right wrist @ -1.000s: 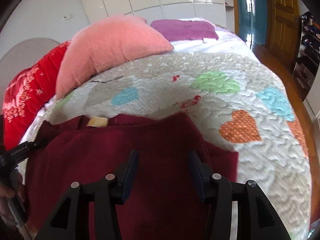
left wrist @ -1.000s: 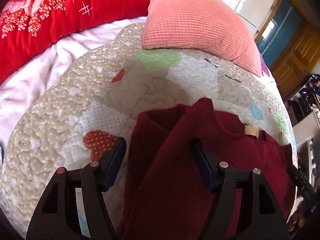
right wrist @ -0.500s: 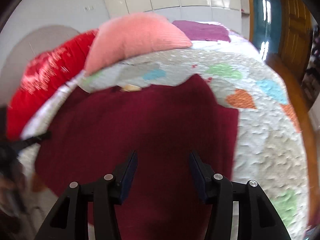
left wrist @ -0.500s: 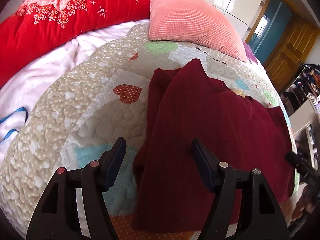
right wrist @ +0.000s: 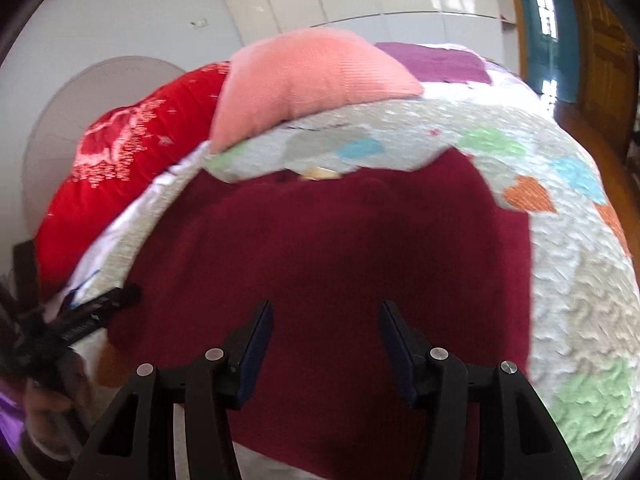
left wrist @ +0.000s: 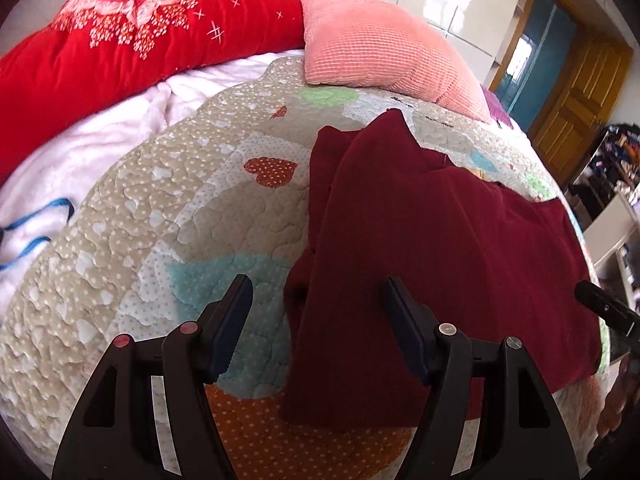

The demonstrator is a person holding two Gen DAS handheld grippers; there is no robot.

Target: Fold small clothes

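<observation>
A dark red garment [left wrist: 420, 248] lies flat on the quilted heart-pattern bedspread [left wrist: 152, 208], with its left part folded over the body. It also shows in the right wrist view [right wrist: 340, 248], a tan neck label at its far edge. My left gripper [left wrist: 316, 308] is open and empty, held above the garment's near left edge. My right gripper [right wrist: 326, 332] is open and empty, held above the garment's near middle. The left gripper's tip [right wrist: 108, 302] shows at the garment's left edge in the right wrist view.
A pink pillow [left wrist: 380, 48] and a red blanket [left wrist: 120, 40] lie at the head of the bed. A white fleece blanket [left wrist: 80, 160] is on the left. Wooden doors [left wrist: 576, 92] and a cluttered shelf [left wrist: 616, 176] stand on the right.
Both grippers have pulled back and up from the garment, so more of it and the bed shows. The garment lies still. Both stay open.
</observation>
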